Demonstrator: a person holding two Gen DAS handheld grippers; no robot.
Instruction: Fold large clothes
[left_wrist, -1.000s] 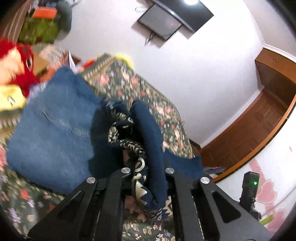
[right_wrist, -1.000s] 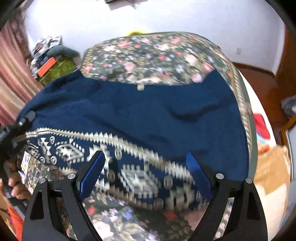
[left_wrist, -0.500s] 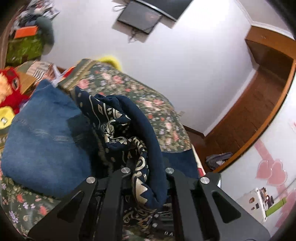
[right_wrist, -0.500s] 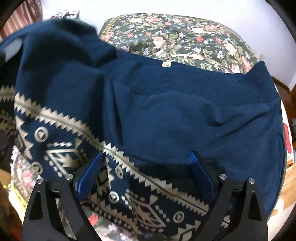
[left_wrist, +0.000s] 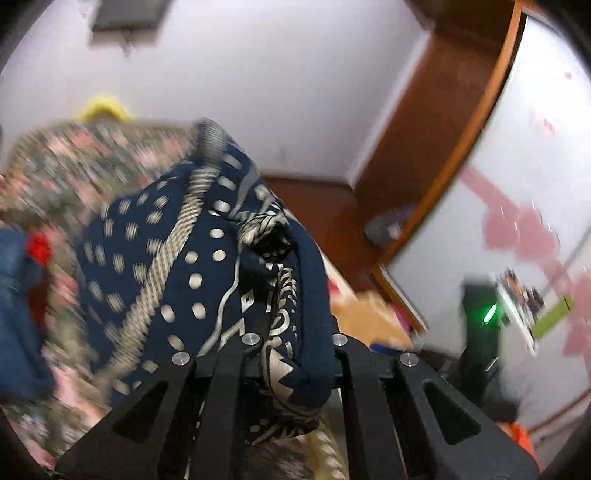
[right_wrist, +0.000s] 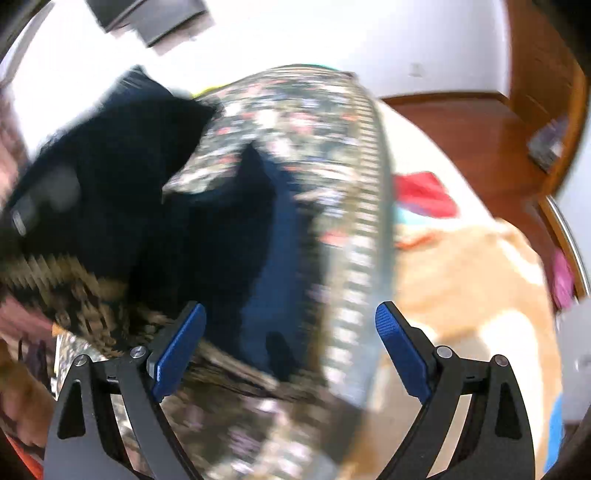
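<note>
A navy garment (left_wrist: 177, 258) with a cream geometric pattern is bunched up and lifted over the floral bedspread (left_wrist: 74, 166). My left gripper (left_wrist: 291, 343) is shut on a fold of it, and cloth hides the fingertips. In the right wrist view the same garment (right_wrist: 177, 206) drapes dark and blurred across the left half, over the floral bedspread (right_wrist: 317, 129). My right gripper (right_wrist: 290, 325) stands open, blue pads wide apart and nothing pinched between them, above the bed's right edge.
A blue denim piece (left_wrist: 14, 295) lies at the left on the bed. Beyond the bed's edge sits a pile of tan cloth (right_wrist: 461, 280) with a red item (right_wrist: 424, 192). A wooden door frame (left_wrist: 461, 129), wood floor and white wall stand behind.
My left gripper has swung the bunched garment across the bed toward the right, now blurred. The right gripper has swept right too, from over the spread garment to the bed's edge.
</note>
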